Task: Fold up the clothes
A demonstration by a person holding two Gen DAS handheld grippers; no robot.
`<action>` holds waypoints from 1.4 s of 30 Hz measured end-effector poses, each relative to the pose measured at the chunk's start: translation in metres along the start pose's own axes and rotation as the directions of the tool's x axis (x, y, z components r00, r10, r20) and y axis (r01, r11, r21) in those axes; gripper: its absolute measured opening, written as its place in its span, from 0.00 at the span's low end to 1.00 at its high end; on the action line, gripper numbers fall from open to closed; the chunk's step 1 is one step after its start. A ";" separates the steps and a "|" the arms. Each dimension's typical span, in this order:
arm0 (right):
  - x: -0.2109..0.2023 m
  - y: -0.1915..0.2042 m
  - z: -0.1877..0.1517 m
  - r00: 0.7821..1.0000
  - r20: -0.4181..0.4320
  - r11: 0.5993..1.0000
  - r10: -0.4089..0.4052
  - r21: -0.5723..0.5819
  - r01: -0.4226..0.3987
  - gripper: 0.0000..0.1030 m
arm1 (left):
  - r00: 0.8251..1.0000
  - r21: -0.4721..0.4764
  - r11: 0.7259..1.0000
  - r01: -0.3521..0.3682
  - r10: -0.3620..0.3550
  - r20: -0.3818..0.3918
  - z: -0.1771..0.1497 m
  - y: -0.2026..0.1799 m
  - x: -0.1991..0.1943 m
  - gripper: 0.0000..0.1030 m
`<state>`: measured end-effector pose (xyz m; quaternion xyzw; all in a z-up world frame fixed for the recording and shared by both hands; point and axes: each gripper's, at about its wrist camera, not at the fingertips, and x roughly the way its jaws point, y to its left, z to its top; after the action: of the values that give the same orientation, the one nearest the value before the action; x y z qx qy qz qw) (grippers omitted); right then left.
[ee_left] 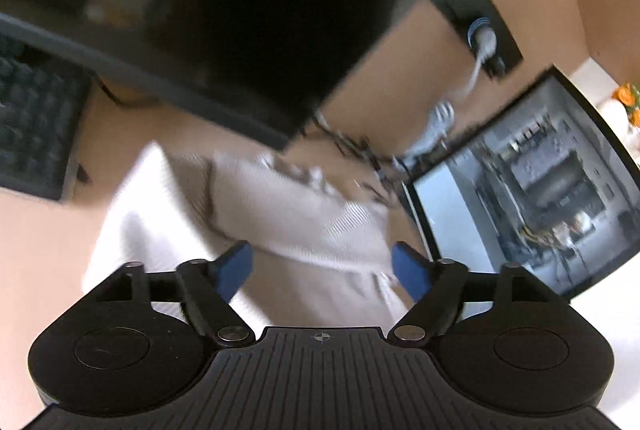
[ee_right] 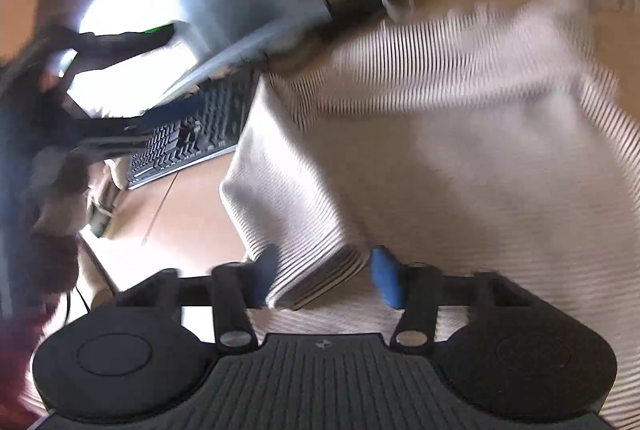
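Note:
A cream ribbed knit garment [ee_left: 280, 213] lies rumpled on the tan desk; it also fills the right wrist view [ee_right: 460, 157]. My left gripper [ee_left: 322, 270] is open just above the garment's near edge, with nothing between its blue pads [ee_left: 234, 270]. My right gripper [ee_right: 324, 278] is open with a folded edge of the garment [ee_right: 316, 270] lying between its blue pads [ee_right: 386, 276]; the pads do not press on it. Both views are motion-blurred.
A black keyboard [ee_left: 32, 125] sits at the left, also in the right wrist view [ee_right: 188, 137]. A dark monitor [ee_left: 256, 9] stands behind the garment. A second screen [ee_left: 532, 197] is at the right. Tangled cables [ee_left: 360, 145] and a plug [ee_left: 484, 41] lie at the back.

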<state>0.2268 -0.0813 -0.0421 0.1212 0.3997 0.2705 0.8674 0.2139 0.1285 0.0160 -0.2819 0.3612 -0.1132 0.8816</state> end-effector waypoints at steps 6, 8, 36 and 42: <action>0.024 0.015 0.018 1.000 -0.002 1.000 0.027 -0.012 -0.027 0.05 | 0.994 -0.030 0.998 -0.060 0.062 0.089 -0.006 0.013 -0.025 0.93; 0.030 0.017 0.025 1.000 0.000 0.999 0.027 -0.017 -0.027 0.04 | 0.992 -0.069 0.995 -0.070 0.077 0.104 -0.007 0.022 -0.029 0.93; -0.014 -0.163 0.081 0.922 0.068 0.921 -0.381 0.116 0.372 0.38 | 0.962 0.408 0.891 -0.200 0.258 -0.092 -0.017 -0.005 0.111 0.99; -0.014 -0.146 0.089 0.935 0.130 0.944 -0.329 0.078 0.321 0.07 | 0.910 0.461 0.816 -0.349 0.412 -0.039 -0.016 0.016 0.111 0.99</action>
<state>0.3414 -0.2093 -0.0378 0.0965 0.3591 0.1029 0.9226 0.2815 0.0903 -0.0664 0.0135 0.4346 -0.0330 0.8999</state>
